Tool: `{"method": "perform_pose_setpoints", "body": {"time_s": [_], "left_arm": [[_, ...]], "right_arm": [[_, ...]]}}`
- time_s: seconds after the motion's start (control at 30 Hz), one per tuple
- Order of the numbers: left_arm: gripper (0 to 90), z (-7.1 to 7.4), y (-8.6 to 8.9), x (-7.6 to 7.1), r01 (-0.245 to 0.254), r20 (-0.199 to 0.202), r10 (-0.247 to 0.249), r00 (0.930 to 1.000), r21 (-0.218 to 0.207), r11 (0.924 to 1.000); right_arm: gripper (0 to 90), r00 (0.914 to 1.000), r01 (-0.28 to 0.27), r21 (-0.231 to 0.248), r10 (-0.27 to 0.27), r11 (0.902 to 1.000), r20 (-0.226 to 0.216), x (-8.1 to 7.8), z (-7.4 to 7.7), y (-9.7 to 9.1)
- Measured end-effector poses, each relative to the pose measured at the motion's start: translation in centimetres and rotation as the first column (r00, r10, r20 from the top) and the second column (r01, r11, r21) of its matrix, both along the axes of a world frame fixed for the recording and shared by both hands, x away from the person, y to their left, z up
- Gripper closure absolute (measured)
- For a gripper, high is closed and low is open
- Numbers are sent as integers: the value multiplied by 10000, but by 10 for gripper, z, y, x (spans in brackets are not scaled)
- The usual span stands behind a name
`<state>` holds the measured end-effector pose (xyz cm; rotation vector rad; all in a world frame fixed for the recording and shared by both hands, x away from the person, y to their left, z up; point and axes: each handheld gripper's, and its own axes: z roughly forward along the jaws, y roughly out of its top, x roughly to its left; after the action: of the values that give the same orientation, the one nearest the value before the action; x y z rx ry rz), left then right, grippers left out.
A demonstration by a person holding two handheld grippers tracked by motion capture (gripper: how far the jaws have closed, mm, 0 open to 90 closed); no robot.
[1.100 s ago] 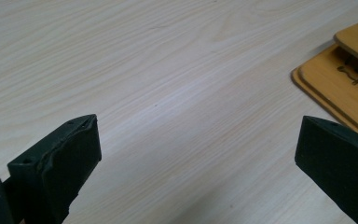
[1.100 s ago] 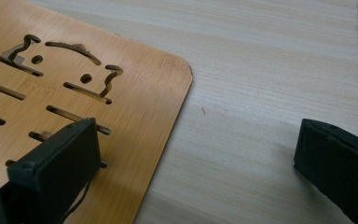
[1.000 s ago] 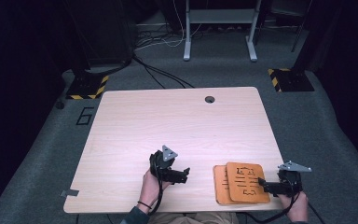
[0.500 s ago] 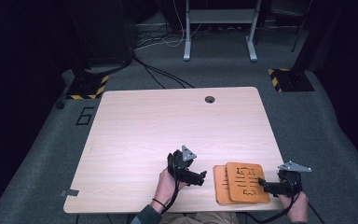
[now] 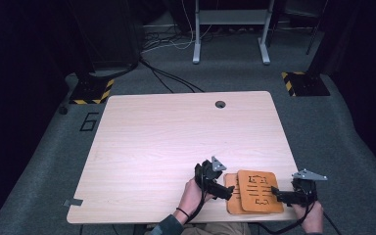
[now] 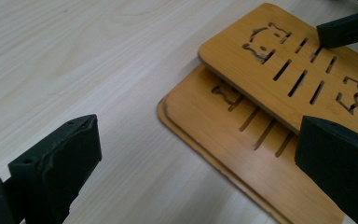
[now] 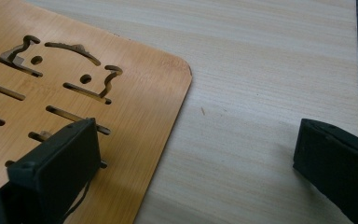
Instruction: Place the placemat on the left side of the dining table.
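Table (image 5: 166, 142) brightly lit from above, surroundings dark; close views slightly soft.

The tabletop (image 5: 176, 137) is pale wood grain with rounded corners, and a round cable hole (image 5: 220, 104) sits near the middle of its far edge. A grey tape strip (image 5: 73, 202) sticks out at its near left corner. On the grey carpet beyond the far edge stand a white metal frame (image 5: 230, 29) and two yellow-and-black striped feet (image 5: 90, 93) (image 5: 303, 83), with loose cables (image 5: 166, 78) trailing between them.
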<state>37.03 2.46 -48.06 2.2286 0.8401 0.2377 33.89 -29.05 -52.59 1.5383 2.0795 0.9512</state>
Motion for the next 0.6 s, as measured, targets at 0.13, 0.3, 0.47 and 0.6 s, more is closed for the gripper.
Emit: {"method": "perform_pose_setpoints", "body": {"time_s": [0.13,0.3,0.47,0.6], "left_arm": [[2,-3,-12,0,236,-115,-235,9997,59,9997],[6,-8,-24,1,401,-390,-394,9985,157,9991],[14,-14,-37,1,647,-629,-627,9960,307,9974],[17,-18,-45,2,785,-985,-742,9924,409,9961]], "right_arm": [[0,10000,7,3,-7,10000,3,0,0,0],[0,10000,27,-8,-27,10000,10,0,0,0],[0,10000,49,8,-49,10000,2,0,0,0],[0,10000,53,16,-53,10000,12,0,0,0]]}}
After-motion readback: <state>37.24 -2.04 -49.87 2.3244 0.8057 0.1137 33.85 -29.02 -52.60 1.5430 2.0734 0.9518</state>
